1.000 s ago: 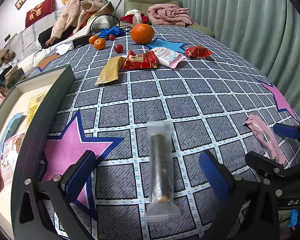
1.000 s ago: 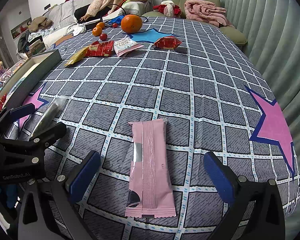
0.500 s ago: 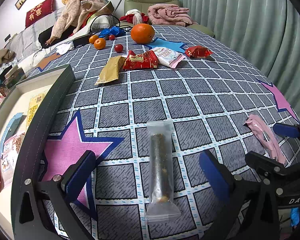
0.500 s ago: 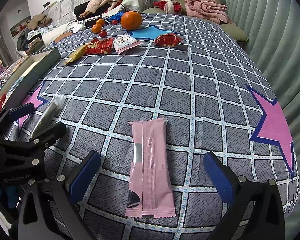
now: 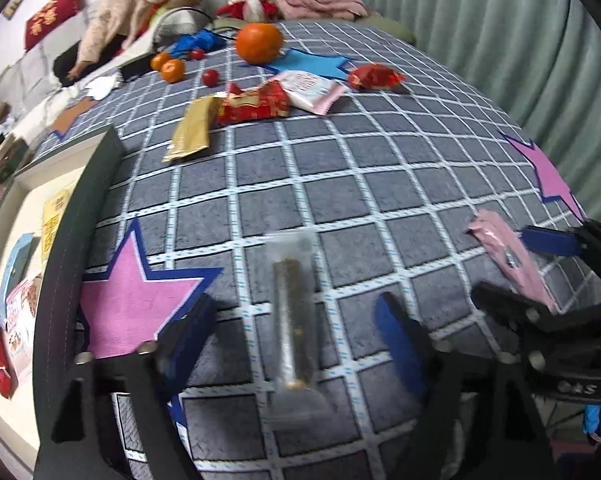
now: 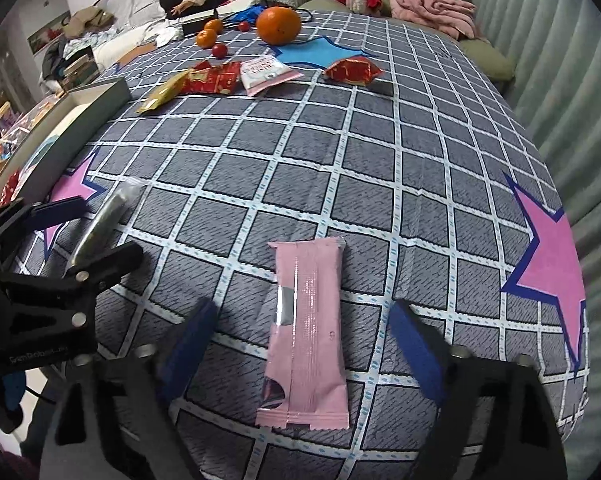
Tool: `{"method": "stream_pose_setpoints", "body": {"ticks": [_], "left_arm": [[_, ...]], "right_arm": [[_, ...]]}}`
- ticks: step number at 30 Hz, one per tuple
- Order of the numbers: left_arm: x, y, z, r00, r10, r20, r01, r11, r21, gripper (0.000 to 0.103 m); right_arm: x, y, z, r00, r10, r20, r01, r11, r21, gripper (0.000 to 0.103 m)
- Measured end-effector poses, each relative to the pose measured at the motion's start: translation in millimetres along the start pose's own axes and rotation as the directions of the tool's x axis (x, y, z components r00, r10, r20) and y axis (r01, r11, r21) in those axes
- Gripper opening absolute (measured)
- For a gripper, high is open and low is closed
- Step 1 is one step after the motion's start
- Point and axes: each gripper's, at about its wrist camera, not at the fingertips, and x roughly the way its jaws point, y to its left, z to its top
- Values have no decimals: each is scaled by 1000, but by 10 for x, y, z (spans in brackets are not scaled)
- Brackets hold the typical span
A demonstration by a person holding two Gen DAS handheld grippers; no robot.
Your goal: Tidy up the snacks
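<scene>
now, step: both tools closing in for a pick, not gripping yet.
left tool (image 5: 296, 332): jaws just narrowing around clear stick pack (image 5: 292, 312), still apart from it.
right tool (image 6: 304, 344): jaws just narrowing around pink pack (image 6: 306, 336), not touching.
next: probably finish the pinch, lift, carry toward tray (image 5: 76, 216).

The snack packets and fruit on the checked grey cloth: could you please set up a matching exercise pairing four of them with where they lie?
Things:
1. clear packet with a dark stick
2. pink flat wrapper
3. large orange
4. gold foil sachet

Places:
A. far end, by the blue star
B. between the right gripper's fingers
C. beside the red packet
D. between the left gripper's fingers

Pairs: 1-D, 2-B, 3-A, 4-C
</scene>
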Motion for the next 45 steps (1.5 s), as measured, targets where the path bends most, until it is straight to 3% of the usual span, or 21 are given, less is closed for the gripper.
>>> {"method": "stream_pose_setpoints", "body": {"ticks": [1,2,3,4,8,17,27,33,36,45], "left_arm": [[-18,-39,13,1000,-8,-6,8,1000,18,55],[-33,-71,18,1000,-9,-9,10,999,31,44],[-46,-83,16,1000,-12,-14,13,999,33,20],[-51,-81,17,1000,-20,-22,21,999,29,17],[-114,25,-36,996,-84,-28,83,996,-31,17],[-349,219,-46,997,-78,22,79,995,-54,17],[-670,666,55,993,-71,97,84,988,-133,17],[-865,1135,125,989,-15,146,43,980,-192,17],[-894,1400,148,987,50,151,-15,974,-225,17],[-739,2254,98,982,155,104,-107,924,-366,17]], "right_arm": [[-19,2,28,1000,0,4,0,1000,-3,52],[-35,0,15,1000,11,4,-11,1000,1,30],[-42,-17,5,999,36,1,-36,999,12,27],[-48,-41,-3,998,68,2,-68,997,31,27],[-78,-98,-61,988,155,12,-156,984,85,27],[-156,-54,17,969,246,26,-247,960,130,27],[-233,331,435,952,306,32,-307,949,63,27],[-194,767,785,938,347,15,-346,938,-16,27],[-158,1065,987,935,354,10,-353,933,-75,27],[24,1943,1488,909,416,-30,-413,888,-200,27]]}}
